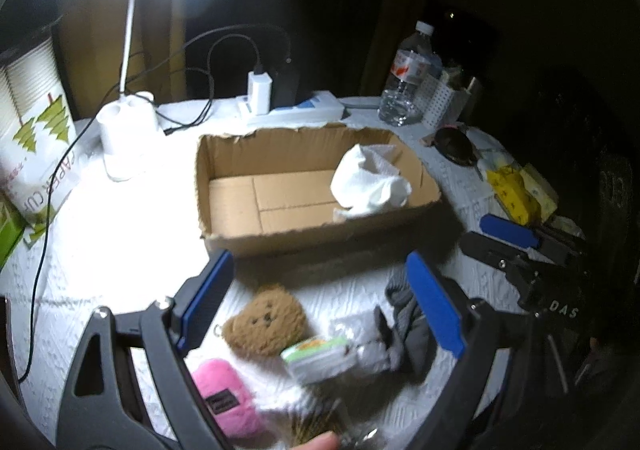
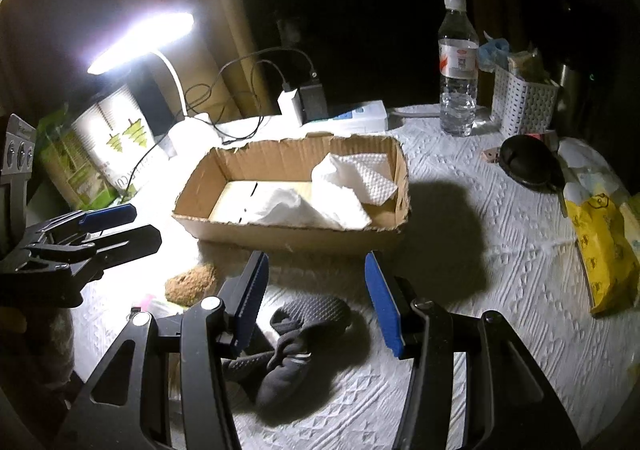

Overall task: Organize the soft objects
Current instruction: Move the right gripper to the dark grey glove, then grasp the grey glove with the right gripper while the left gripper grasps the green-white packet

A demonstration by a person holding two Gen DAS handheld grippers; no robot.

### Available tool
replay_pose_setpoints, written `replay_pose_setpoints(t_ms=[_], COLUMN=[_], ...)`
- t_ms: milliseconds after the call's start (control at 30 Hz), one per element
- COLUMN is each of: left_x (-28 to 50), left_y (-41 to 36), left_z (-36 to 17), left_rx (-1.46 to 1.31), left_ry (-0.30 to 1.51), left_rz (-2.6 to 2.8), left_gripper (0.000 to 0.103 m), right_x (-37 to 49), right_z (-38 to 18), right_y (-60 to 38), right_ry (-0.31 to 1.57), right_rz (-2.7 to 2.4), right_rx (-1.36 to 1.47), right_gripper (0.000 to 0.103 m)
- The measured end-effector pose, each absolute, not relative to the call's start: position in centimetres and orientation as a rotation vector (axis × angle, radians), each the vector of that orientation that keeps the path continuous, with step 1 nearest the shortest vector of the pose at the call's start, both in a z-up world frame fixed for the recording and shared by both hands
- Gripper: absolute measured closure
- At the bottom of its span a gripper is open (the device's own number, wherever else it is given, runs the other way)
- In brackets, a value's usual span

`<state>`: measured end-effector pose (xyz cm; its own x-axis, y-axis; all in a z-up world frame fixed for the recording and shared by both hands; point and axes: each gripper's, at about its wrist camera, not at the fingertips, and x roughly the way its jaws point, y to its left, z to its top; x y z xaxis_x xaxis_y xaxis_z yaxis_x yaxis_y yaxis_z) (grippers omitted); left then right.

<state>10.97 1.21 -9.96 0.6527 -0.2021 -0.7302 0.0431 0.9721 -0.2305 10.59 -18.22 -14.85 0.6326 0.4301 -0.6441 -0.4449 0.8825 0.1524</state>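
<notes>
A: Since the left wrist view comes first, list its stock.
B: Left gripper [image 1: 320, 302], jaws spread wide, nothing between the pads. Below it on the desk [image 1: 120, 250]: brown plush bear [image 1: 264, 320], pink plush [image 1: 226, 396], a wrapped packet [image 1: 320, 356], dark grey sock [image 1: 408, 324]. Cardboard box [image 1: 308, 185] beyond, with white paper towel [image 1: 370, 181] inside.
A: Handling?
B: Bear: light, squashy, likely non-slip pile. Best pinched across the middle of its body. Not fragile.
A: Right wrist view?
B: Right gripper [image 2: 316, 298], half spread, empty, hanging over the sock [image 2: 296, 346], which lies crumpled just short of the box [image 2: 296, 189]. Limp, light; it should bunch. Take the thick folded middle, not a loose end.
</notes>
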Motion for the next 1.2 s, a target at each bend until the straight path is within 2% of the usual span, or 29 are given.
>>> replay_pose_setpoints(t_ms=[500,1033,1200], left_x=[7.8,8.0,8.3], left_y=[1.4,0.4,0.5], left_z=[-13.2,-16.5,-16.7], left_rx=[-0.210,-0.200,-0.207], left_ry=[0.895,0.966,0.967], left_rz=[-0.155,-0.163,-0.166], left_gripper=[0.014,0.015,0.017], right_x=[8.2,8.7,9.1], right_z=[-18.1,-22.4,-23.0], right_y=[-17.1,-15.6,-15.5], right_ry=[0.794,0.884,0.897], right_rz=[0.483,0.493,0.497], right_rx=[-0.043,-0.077,-0.078], right_gripper=[0.050,0.050,0.058])
